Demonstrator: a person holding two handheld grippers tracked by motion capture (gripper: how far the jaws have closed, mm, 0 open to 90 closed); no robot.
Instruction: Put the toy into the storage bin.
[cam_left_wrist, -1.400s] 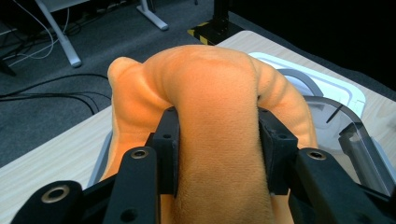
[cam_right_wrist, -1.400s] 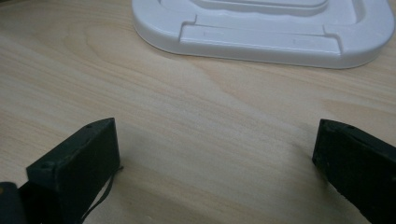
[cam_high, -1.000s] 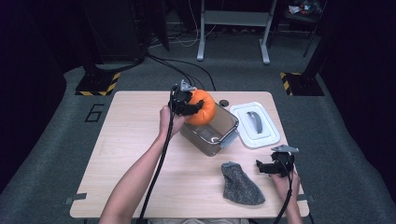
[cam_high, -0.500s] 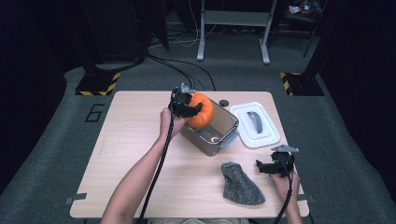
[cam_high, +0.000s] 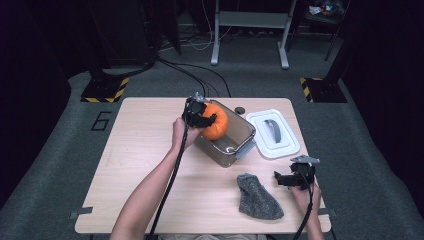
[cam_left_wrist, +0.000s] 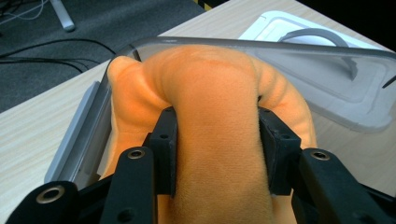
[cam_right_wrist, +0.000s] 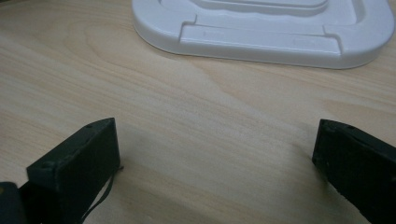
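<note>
A clear plastic bin (cam_high: 235, 137) with rounded corners and grey latch handles stands near the middle of the pale wood-grain table (cam_high: 140, 165), turned at an angle to the table's edges. The left gripper (cam_high: 200, 116) holds a soft orange plush pumpkin (cam_high: 216, 122) over the bin's near-left rim, partly inside the opening; whether the toy touches the bin's floor cannot be told. In the left gripper view the two black jaws press into the plush pumpkin (cam_left_wrist: 219, 116) from either side, squeezing its fuzzy, ribbed body so that the orange fabric bulges up between and around them, and the bin's (cam_left_wrist: 327, 70) transparent wall curves behind it. The rest of the bin's inside looks bare, with light glinting off its floor. Just to the right of the bin, close to it, lies its white lid (cam_high: 274, 134), a flat rounded rectangle with a grey arched handle along its middle; it lies flat on the table. In the right gripper view, the lid's (cam_right_wrist: 261, 28) smooth moulded rim with a stepped edge is near. The right gripper (cam_high: 290, 179) rests low at the table's near-right corner, its jaws spread wide with bare wood between them. To its left lies a dark grey knitted sock (cam_high: 257, 197), limp and speckled in texture, well apart from the bin.
</note>
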